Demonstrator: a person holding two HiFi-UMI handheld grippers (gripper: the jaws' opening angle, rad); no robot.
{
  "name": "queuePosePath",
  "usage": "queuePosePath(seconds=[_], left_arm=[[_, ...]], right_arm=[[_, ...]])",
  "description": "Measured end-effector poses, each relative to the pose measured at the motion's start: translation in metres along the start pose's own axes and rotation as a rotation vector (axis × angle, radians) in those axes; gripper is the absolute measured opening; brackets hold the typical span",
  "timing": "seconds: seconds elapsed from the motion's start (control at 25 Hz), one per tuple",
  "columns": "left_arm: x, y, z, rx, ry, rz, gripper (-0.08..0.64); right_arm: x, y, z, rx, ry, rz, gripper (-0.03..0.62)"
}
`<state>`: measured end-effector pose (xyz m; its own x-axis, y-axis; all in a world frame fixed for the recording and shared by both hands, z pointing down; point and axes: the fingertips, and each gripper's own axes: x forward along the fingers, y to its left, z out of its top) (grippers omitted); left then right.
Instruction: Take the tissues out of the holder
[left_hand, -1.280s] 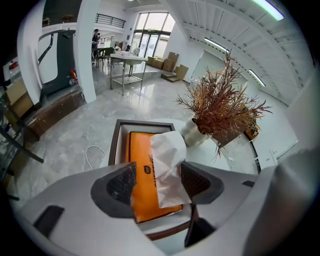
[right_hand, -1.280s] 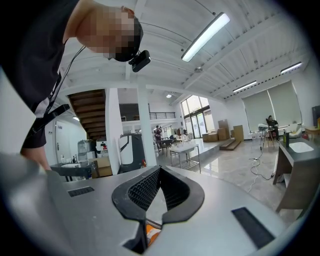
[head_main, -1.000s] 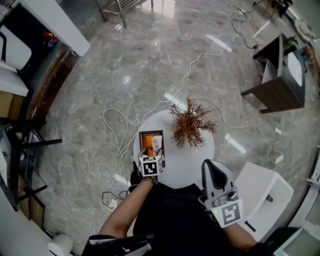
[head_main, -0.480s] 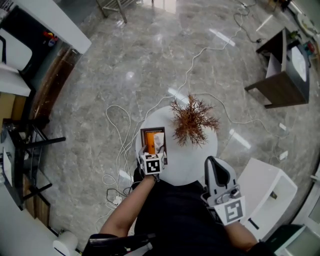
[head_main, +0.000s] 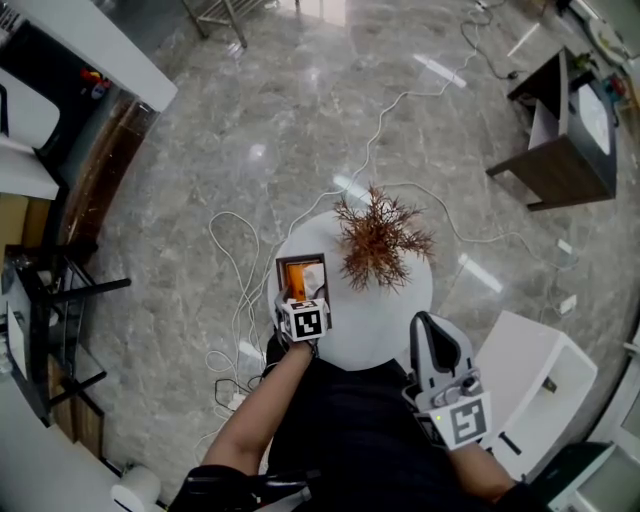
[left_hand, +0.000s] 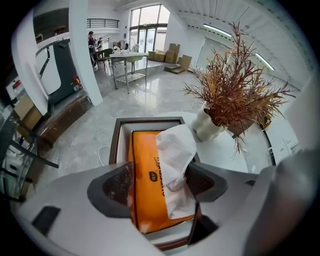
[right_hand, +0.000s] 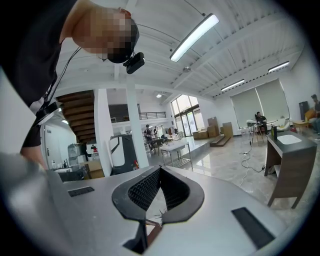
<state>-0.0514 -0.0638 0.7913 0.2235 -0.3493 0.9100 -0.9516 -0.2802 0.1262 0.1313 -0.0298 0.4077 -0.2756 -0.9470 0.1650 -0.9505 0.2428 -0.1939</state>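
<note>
A dark brown holder (left_hand: 150, 120) stands on the round white table (head_main: 385, 325), near its left edge. An orange tissue pack (left_hand: 147, 175) lies in it, and a white tissue (left_hand: 175, 147) sticks up from the pack's slot. My left gripper (left_hand: 159, 182) hangs right over the near end of the holder (head_main: 301, 262). Its jaws are opening and stand wide on either side of the pack and the tissue, without pressing on them. My right gripper (right_hand: 160, 170) is shut and empty. It is held up at the person's right side (head_main: 425, 325), off the table.
A dried brown plant (head_main: 378, 238) in a white vase (left_hand: 207, 125) stands just right of the holder. White cables (head_main: 232, 290) trail over the marble floor on the left. A white seat (head_main: 535, 375) is at the lower right and a dark side table (head_main: 560, 140) at the far right.
The left gripper has edged a little forward over the holder. The right gripper has stayed where it was.
</note>
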Motion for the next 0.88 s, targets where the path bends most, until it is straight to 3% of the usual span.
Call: queuePosePath(seconds=[0.32,0.52,0.68,0.88], left_arm=[[0.010,-0.003,-0.004,-0.012,0.075,0.024,0.318],[0.017,0.000,0.002,-0.027,0.066,0.040,0.305],[0.018,-0.002,-0.019,-0.028,0.089,0.029,0.299],[0.018,-0.005,-0.008,-0.020,0.096,-0.003,0.288]], right_arm=[[-0.002,-0.004,0.002,-0.001,-0.011,-0.012,0.008],[-0.003,-0.009,0.002,-0.005,-0.025,-0.026,0.008],[-0.013,-0.009,-0.003,0.002,-0.003,-0.043,0.008],[-0.009,-0.003,0.007,-0.024,-0.037,-0.039,0.008]])
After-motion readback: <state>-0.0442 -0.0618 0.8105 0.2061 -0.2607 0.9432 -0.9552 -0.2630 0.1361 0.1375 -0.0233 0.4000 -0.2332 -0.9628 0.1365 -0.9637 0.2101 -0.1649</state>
